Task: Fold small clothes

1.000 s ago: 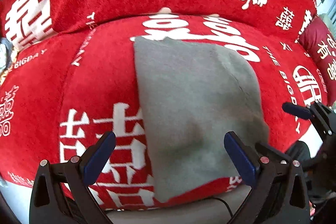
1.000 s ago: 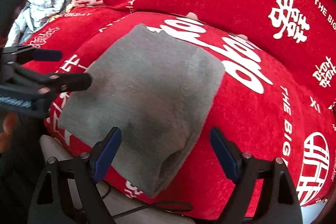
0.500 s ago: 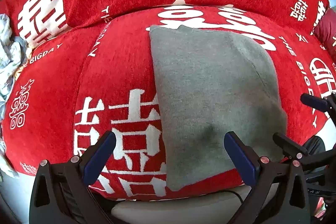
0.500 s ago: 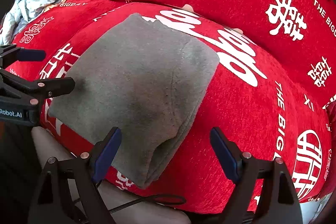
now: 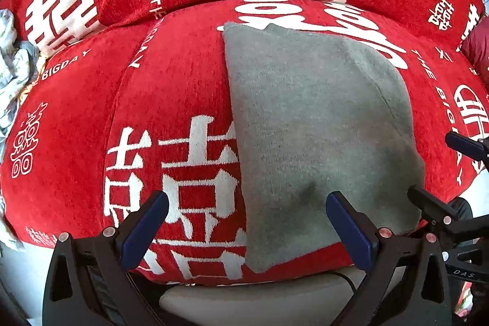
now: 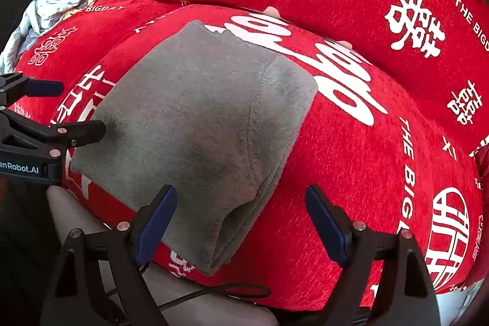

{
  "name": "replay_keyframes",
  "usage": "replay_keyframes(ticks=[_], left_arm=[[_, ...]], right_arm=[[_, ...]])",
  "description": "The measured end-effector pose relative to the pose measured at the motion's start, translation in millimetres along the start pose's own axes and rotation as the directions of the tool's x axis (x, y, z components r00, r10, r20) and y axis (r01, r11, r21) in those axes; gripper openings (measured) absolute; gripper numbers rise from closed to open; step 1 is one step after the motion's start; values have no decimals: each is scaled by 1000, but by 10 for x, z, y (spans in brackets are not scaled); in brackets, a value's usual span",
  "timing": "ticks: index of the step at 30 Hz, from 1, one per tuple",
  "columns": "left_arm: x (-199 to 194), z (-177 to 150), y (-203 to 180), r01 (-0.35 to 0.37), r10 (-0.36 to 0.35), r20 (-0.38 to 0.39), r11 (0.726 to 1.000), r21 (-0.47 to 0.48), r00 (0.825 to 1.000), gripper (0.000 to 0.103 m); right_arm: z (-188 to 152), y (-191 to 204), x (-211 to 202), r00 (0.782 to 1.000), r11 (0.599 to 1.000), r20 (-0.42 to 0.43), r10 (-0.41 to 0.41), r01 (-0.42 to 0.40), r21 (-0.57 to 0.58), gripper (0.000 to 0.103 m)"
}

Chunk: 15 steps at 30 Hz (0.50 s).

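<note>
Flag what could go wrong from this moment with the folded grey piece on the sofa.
1. The grey garment lies with its near corner past the front edge of the red sofa cover; a nudge could slide it off.
2. Both tongs, left and right, are open and holding nothing, so closing on the thick near fold may catch only some layers and pull the fold apart.
3. A black cable runs just under that corner and might snag.

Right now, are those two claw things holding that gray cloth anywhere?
No, nothing is held. The left gripper and right gripper both have jaws wide open, and the folded gray garment lies free on the red sofa cover.
</note>
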<state>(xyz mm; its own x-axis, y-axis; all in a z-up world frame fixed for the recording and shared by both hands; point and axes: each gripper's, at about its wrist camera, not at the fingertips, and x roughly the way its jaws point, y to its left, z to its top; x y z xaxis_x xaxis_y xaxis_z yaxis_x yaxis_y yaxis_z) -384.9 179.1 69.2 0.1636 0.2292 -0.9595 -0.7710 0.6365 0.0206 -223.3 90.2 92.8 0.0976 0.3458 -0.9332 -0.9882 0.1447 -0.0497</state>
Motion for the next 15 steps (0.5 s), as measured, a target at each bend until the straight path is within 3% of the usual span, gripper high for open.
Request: replay_keyframes(ticks=[5, 8, 12, 15], left_arm=[[6, -40, -104, -98, 99, -31, 994, 46, 995, 103], [-71, -79, -159, -62, 62, 10, 996, 63, 998, 103], [-93, -69, -149, -19, 19, 5, 998, 52, 1000, 103], [-105, -65, -151, -27, 27, 8, 998, 53, 1000, 103]], right_arm=[[1, 10, -9, 1000, 1000, 3, 0, 0, -1, 89], [1, 10, -9, 1000, 1000, 2, 0, 0, 0, 89], [2, 21, -12, 1000, 1000, 1, -2, 2, -2, 89], [-4, 47, -18, 1000, 1000, 3, -3, 3, -2, 89]])
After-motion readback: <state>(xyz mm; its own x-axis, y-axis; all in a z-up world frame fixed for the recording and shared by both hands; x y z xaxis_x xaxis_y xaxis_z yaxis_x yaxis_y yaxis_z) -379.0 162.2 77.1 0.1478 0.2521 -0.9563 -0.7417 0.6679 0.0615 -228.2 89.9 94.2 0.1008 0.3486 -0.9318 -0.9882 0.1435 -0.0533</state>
